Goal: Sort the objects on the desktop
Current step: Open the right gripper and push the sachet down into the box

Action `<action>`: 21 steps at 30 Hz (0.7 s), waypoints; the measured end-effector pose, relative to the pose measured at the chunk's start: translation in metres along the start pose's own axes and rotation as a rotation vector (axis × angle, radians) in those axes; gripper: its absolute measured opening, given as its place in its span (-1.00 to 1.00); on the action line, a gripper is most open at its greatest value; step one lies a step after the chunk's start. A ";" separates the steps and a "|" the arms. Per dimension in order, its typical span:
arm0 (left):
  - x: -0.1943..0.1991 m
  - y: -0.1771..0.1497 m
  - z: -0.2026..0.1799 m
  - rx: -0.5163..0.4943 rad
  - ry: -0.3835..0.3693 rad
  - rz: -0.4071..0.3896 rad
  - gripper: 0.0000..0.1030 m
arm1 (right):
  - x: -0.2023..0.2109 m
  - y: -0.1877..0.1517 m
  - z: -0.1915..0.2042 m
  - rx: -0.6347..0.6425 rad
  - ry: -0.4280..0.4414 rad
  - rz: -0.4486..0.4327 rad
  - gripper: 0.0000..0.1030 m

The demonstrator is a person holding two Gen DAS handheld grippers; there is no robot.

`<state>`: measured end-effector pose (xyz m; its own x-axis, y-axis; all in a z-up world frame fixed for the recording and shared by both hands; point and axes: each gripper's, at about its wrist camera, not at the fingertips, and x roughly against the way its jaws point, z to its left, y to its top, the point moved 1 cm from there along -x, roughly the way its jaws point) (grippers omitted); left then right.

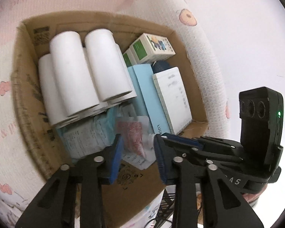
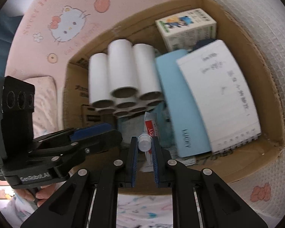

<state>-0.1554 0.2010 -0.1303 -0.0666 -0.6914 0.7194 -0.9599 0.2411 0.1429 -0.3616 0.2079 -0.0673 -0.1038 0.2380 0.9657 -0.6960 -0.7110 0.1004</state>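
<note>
An open cardboard box (image 1: 26, 98) (image 2: 271, 102) holds a bundle of white paper tubes (image 1: 72, 72) (image 2: 123, 66), a green-and-white cartoon carton (image 1: 153, 47) (image 2: 186, 28), a light blue box (image 1: 148, 95) (image 2: 178, 98), a spiral notebook (image 1: 172, 95) (image 2: 218, 91) and a red-patterned packet (image 1: 133, 133). My right gripper (image 2: 144, 144) is shut on a small red-and-white tube (image 2: 151, 123) by its white ribbed cap, just above the box's near side. My left gripper (image 1: 138, 142) hangs open over the box with nothing gripped; the packet lies well below it. The two grippers are side by side.
Pink cartoon-print bedding (image 2: 70, 26) and a white quilted cloth (image 1: 209, 76) surround the box. A printed leaflet pack (image 1: 85, 136) lies on the box floor near the tubes. A hand (image 2: 39, 195) holds the left gripper's handle.
</note>
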 end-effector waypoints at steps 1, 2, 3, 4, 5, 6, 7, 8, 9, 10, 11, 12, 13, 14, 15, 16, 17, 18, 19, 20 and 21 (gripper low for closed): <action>-0.004 -0.005 -0.011 -0.004 0.004 -0.007 -0.35 | -0.001 0.001 0.004 0.000 0.024 0.009 -0.77; -0.004 -0.007 -0.015 -0.014 0.009 -0.013 -0.36 | -0.002 0.002 0.006 -0.006 0.041 0.013 -0.77; 0.006 -0.012 -0.016 -0.023 0.017 -0.018 -0.36 | -0.003 0.004 0.009 -0.009 0.061 0.019 -0.77; 0.011 -0.015 -0.010 -0.034 0.029 -0.021 -0.37 | -0.006 0.005 0.011 -0.011 0.076 0.027 -0.77; 0.012 -0.015 -0.009 -0.047 0.054 -0.026 -0.53 | -0.011 0.006 0.014 -0.013 0.087 0.034 -0.77; 0.019 -0.017 0.002 -0.060 0.084 -0.037 -0.64 | -0.016 0.007 0.017 -0.016 0.096 0.042 -0.77; 0.020 -0.017 0.001 -0.076 0.102 -0.053 -0.77 | -0.023 0.009 0.019 -0.019 0.111 0.054 -0.77; 0.022 -0.017 0.002 -0.103 0.101 -0.057 -0.77 | -0.027 0.010 0.021 -0.021 0.124 0.063 -0.77; 0.021 -0.017 0.002 -0.118 0.100 -0.047 -0.77 | -0.033 0.011 0.022 -0.031 0.144 0.075 -0.77; 0.019 -0.017 0.003 -0.125 0.103 -0.038 -0.77 | -0.039 0.012 0.021 -0.044 0.164 0.086 -0.77; 0.018 -0.017 0.003 -0.137 0.111 -0.027 -0.77 | -0.044 0.012 0.020 -0.055 0.184 0.097 -0.77; 0.016 -0.018 0.003 -0.151 0.117 -0.016 -0.77 | -0.050 0.013 0.019 -0.062 0.200 0.108 -0.77; 0.013 -0.018 0.003 -0.160 0.126 -0.005 -0.77 | -0.053 0.014 0.018 -0.071 0.206 0.114 -0.77; 0.009 -0.018 0.003 -0.167 0.143 0.011 -0.77 | -0.057 0.014 0.015 -0.081 0.208 0.123 -0.77; 0.005 -0.018 0.003 -0.170 0.154 0.023 -0.77 | -0.060 0.014 0.013 -0.084 0.201 0.131 -0.77; 0.001 -0.017 0.003 -0.175 0.157 0.034 -0.77 | -0.064 0.014 0.010 -0.087 0.188 0.137 -0.77; -0.005 -0.017 0.003 -0.182 0.164 0.049 -0.77 | -0.067 0.013 0.006 -0.094 0.167 0.142 -0.77; -0.010 -0.016 0.001 -0.190 0.177 0.060 -0.77 | -0.064 0.013 0.003 -0.096 0.158 0.141 -0.77; -0.013 -0.016 -0.001 -0.206 0.205 0.063 -0.78 | -0.063 0.014 0.001 -0.097 0.163 0.138 -0.77; -0.015 -0.016 -0.006 -0.233 0.230 0.064 -0.78 | -0.064 0.014 0.001 -0.096 0.160 0.137 -0.77; -0.019 -0.015 -0.009 -0.249 0.235 0.068 -0.78 | -0.065 0.015 0.000 -0.090 0.141 0.136 -0.77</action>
<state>-0.1370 0.2167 -0.1400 -0.0354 -0.4991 0.8658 -0.8575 0.4601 0.2302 -0.3648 0.1818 -0.1285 -0.2951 0.2391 0.9251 -0.7285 -0.6827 -0.0560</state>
